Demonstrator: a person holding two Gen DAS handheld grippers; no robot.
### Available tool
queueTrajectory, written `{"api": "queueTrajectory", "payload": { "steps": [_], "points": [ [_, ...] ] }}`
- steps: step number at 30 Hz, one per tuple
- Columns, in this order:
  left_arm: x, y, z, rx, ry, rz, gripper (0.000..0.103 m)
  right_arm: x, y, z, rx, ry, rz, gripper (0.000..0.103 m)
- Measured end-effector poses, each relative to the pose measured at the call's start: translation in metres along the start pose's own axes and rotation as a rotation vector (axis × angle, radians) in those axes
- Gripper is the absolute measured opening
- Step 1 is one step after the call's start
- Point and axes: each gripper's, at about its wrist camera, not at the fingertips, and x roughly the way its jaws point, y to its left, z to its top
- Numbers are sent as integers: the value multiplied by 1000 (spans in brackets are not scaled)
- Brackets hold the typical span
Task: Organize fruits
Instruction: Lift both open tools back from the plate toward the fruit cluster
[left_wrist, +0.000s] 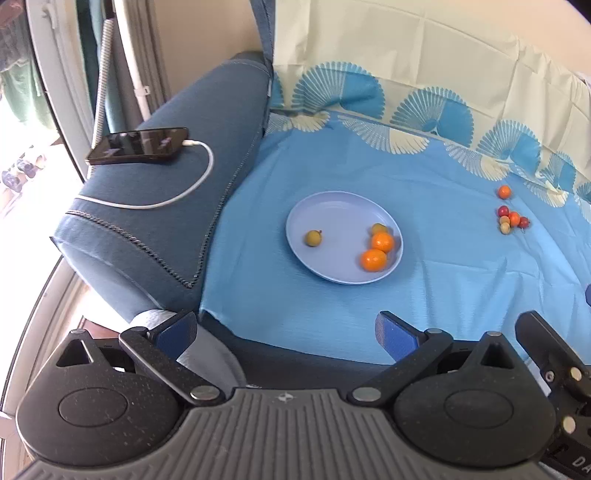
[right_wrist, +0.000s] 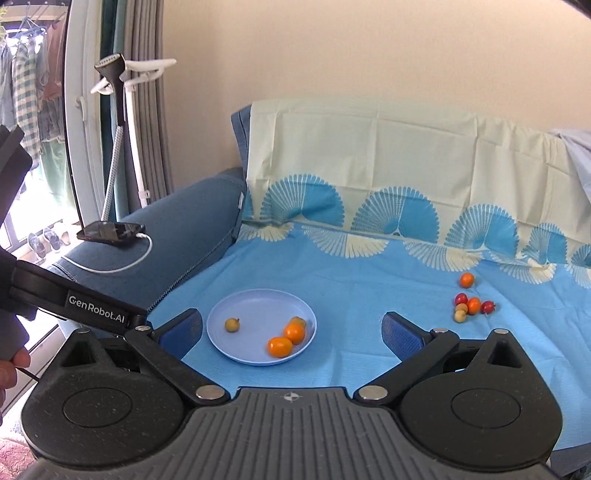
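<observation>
Holding both tongs, left (left_wrist: 286, 330) and right (right_wrist: 291, 328), spread wide and empty, we face a blue plate (right_wrist: 255, 308). Four small fruits (right_wrist: 286, 338) sit on it; six more (right_wrist: 468, 302) lie well apart on the sofa cloth (right_wrist: 369, 288).

Left tool (left_wrist: 286, 332): black, stippled link arms pinned with silver round rivets, ending in blue textured pads (left_wrist: 393, 334). Behind them two rounded black housings, each with a raised oval disc and a triangular cut-out. Between them a grey ribbed plate bearing a small cross-shaped mark.

Right tool (right_wrist: 291, 332): same build, with blue pads (right_wrist: 399, 334), black speckled links, silver rivets, grey ribbed centre plate with the same mark.

Seen from the right wrist, a black bar of the left unit printed "GenRobot.AI" in white, and a fingertip (right_wrist: 16, 360) at the left edge beside a thin black cable.
</observation>
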Motion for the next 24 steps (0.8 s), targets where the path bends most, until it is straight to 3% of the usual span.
{"api": "queueTrajectory", "payload": {
  "steps": [9,24],
  "points": [
    [-6,15,-6,-55,9,15,103,-18,6,-6,-18,-10,6,102],
    [11,-7,-4,19,50,42,103,-1,-5,-14,19,29,17,102]
  ]
}}
